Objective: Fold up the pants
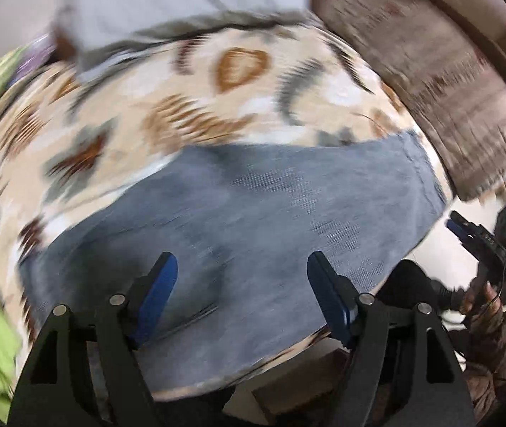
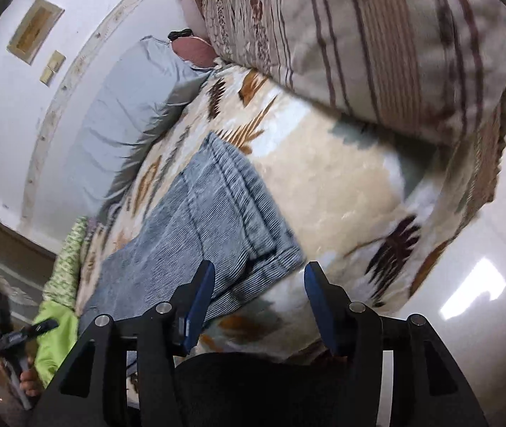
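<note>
Pants point(image 2: 196, 220) lie folded flat on the bed's patterned blanket point(image 2: 341, 185). Left tongs point(image 1: 241, 297) and right tongs point(image 2: 258, 304) stand spread, empty. Risk: stiff denim layers spring apart, unpressed.

Left tongs point(image 1: 241, 267): two black angular linkage arms, each carrying round silver pivot screws and triangular cut-outs, ending in blue pads point(image 1: 327, 295). Right tongs point(image 2: 259, 277): identical build, black arms, silver screws, blue pads point(image 2: 199, 306). A green indicator light shows on the right unit's black body in the left view. Person wears dark trousers point(image 2: 253, 384) and a brown patterned sleeve point(image 1: 491, 341).
</note>
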### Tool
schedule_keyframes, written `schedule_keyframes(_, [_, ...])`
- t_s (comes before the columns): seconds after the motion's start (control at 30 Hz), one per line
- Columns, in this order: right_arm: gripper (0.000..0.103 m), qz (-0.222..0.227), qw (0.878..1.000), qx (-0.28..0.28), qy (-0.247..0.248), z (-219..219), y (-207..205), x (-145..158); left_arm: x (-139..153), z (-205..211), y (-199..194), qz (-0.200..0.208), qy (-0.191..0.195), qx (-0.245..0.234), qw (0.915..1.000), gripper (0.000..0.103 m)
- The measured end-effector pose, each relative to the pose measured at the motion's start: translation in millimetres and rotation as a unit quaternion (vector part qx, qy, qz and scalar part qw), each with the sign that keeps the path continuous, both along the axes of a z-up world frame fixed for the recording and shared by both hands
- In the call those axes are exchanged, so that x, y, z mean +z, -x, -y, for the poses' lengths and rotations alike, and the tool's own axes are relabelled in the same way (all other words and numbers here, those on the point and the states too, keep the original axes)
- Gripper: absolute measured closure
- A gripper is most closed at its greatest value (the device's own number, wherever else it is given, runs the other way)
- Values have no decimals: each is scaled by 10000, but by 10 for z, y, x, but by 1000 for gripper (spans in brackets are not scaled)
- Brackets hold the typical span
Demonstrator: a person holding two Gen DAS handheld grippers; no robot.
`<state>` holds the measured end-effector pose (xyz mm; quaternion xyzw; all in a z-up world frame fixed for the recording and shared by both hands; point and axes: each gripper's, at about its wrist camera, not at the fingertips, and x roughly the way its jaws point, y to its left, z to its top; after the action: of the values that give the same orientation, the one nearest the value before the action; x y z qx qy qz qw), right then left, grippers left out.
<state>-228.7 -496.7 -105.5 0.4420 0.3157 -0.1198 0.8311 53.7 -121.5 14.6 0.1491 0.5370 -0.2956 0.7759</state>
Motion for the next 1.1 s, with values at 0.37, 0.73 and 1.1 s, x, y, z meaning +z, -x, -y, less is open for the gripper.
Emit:
schedule_keyframes(0.37, [43,676,9954,-27,-683,-14,-69,-338,-417,2098,-198,-1058,-337,-1133,9873,28])
schedule_keyframes(0.73, [40,906,9916,-27,-921,0,-34,-408,-684,3209,-235,-1327,-583,-1899,9710,28])
schedule_keyframes(1.1, [39,1126,9878,-36,-1080,-9,19,-477,-844,3595,-158,-1462,-975,-2999,9376,28])
